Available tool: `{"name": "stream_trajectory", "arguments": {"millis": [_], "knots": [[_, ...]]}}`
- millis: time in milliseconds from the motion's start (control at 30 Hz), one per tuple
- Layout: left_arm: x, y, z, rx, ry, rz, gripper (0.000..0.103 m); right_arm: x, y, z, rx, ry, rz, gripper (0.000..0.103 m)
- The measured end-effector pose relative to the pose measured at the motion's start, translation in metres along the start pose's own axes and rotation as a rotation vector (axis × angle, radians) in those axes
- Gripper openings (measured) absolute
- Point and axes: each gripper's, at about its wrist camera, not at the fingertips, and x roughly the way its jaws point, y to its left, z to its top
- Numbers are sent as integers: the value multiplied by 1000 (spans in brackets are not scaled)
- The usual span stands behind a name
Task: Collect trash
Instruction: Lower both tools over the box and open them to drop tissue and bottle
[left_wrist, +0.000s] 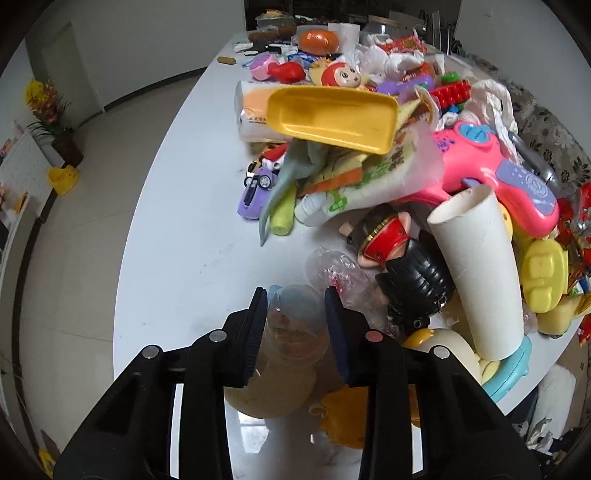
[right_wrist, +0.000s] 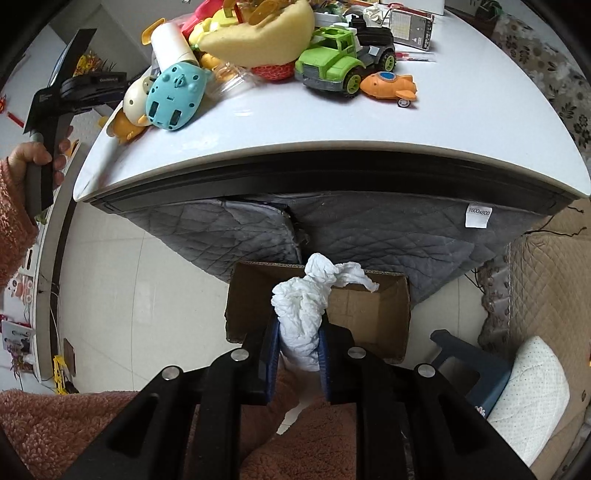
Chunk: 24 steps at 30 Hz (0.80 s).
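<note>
My right gripper (right_wrist: 298, 317) is shut on a crumpled white tissue (right_wrist: 306, 306) and holds it over an open cardboard box (right_wrist: 369, 306) on the floor below the table edge. My left gripper (left_wrist: 297, 295) hovers over the white table (left_wrist: 184, 221), its jaws around a clear plastic cup (left_wrist: 295, 317); the pads look to press its sides. A crumpled clear wrapper (left_wrist: 336, 269) lies just beyond it. A white paper cup (left_wrist: 480, 273) lies on its side to the right. The left gripper also shows at the left of the right wrist view (right_wrist: 55, 110).
A heap of toys covers the table: yellow scoop (left_wrist: 332, 114), pink toy (left_wrist: 491, 170), black-haired doll (left_wrist: 406, 269), purple car (left_wrist: 255, 188), green truck (right_wrist: 340, 62), orange plane (right_wrist: 391, 86). White tissues (left_wrist: 487, 99) lie in the heap. A blue stool (right_wrist: 472, 365) stands right of the box.
</note>
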Motion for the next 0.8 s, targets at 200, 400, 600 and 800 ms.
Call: {"name": "stream_trajectory", "arguments": {"millis": [200, 400, 600, 800], "knots": [[-36, 28, 2, -98, -73, -86, 32, 4, 8, 6, -26, 1, 13, 19], [-117, 14, -32, -15, -182, -188, 32, 22, 13, 13, -52, 30, 41, 21], [-107, -45, -131, 74, -21, -336, 32, 65, -3, 8, -20, 85, 50, 21], [39, -98, -240, -2, 328, -339, 32, 143, -35, -8, 9, 197, 17, 21]]}}
